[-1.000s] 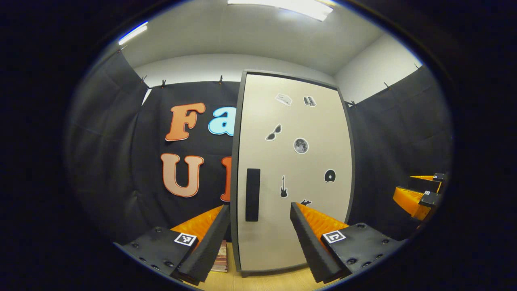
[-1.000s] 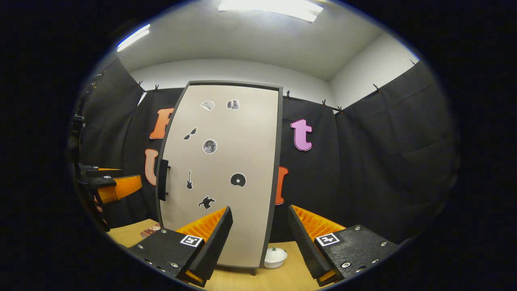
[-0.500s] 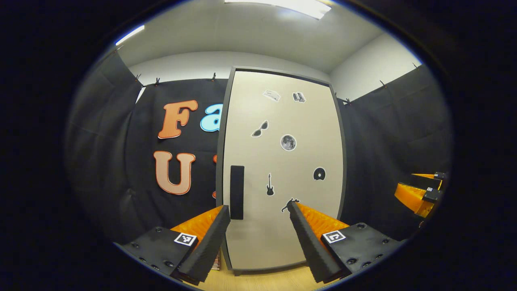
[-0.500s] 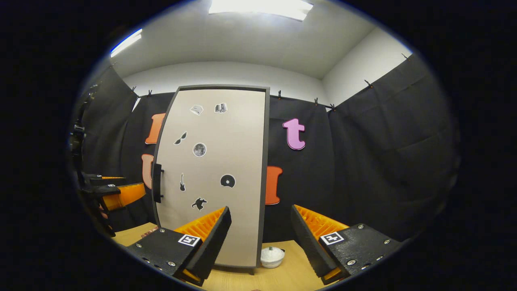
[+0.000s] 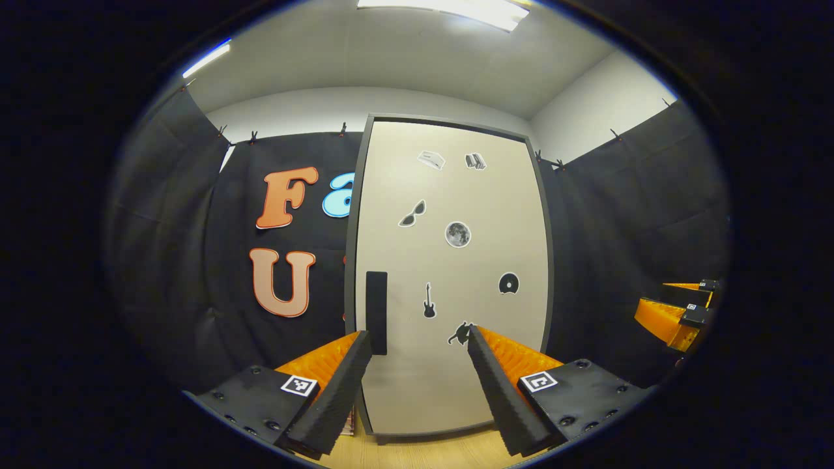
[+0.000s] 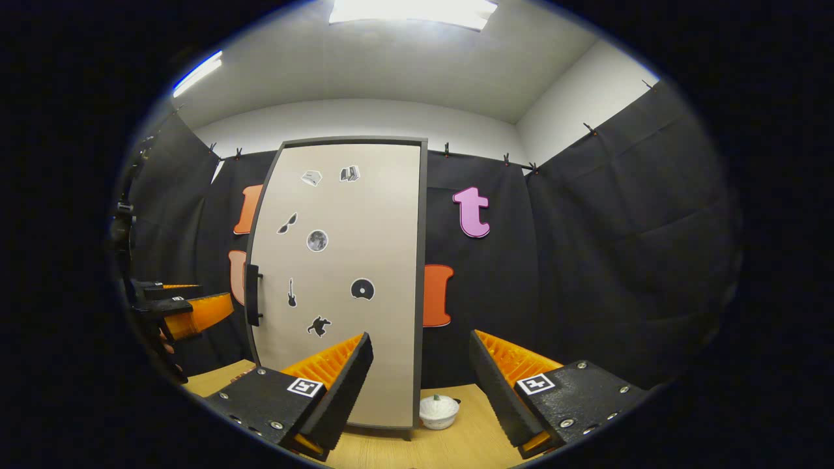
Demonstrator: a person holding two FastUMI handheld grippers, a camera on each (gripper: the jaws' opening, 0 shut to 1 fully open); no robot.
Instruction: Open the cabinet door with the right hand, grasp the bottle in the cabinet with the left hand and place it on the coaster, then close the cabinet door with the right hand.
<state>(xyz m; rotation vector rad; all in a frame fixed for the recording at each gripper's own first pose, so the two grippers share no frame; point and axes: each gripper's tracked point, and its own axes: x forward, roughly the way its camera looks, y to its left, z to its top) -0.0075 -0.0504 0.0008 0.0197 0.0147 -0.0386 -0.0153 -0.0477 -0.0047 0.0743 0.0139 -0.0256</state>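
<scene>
In the left gripper view, the left gripper (image 5: 418, 339) has its fingers spread well apart with nothing between them. Straight ahead of it stands the cabinet (image 5: 449, 273), its beige door (image 5: 456, 365) closed and dotted with small black stickers. The dark vertical handle (image 5: 376, 312) on the door's left edge sits just above and inside the left fingertip. Compared with a second ago, the cabinet has slid leftward in this view, so the handle, earlier midway between the fingers, now lies close to the left one. A stack of books (image 5: 348, 422) peeks out beside the cabinet's foot, behind the left finger, on the wooden table (image 5: 423, 453). The right gripper (image 5: 674, 316) shows far off to the right, much where it was. The bottle is hidden behind the closed door; no coaster can be made out.

In the right gripper view, the right gripper (image 6: 420, 342) is likewise spread wide and empty. The cabinet (image 6: 339, 280) stands ahead and to its left, door shut, the handle (image 6: 252, 294) well left of the left finger. The cabinet sits a little further left than a second ago. A small white lidded bowl (image 6: 438, 411) rests on the table (image 6: 456, 446) between the fingers, just beside the cabinet's right corner. The left gripper (image 6: 186, 311) shows at the far left edge.
</scene>
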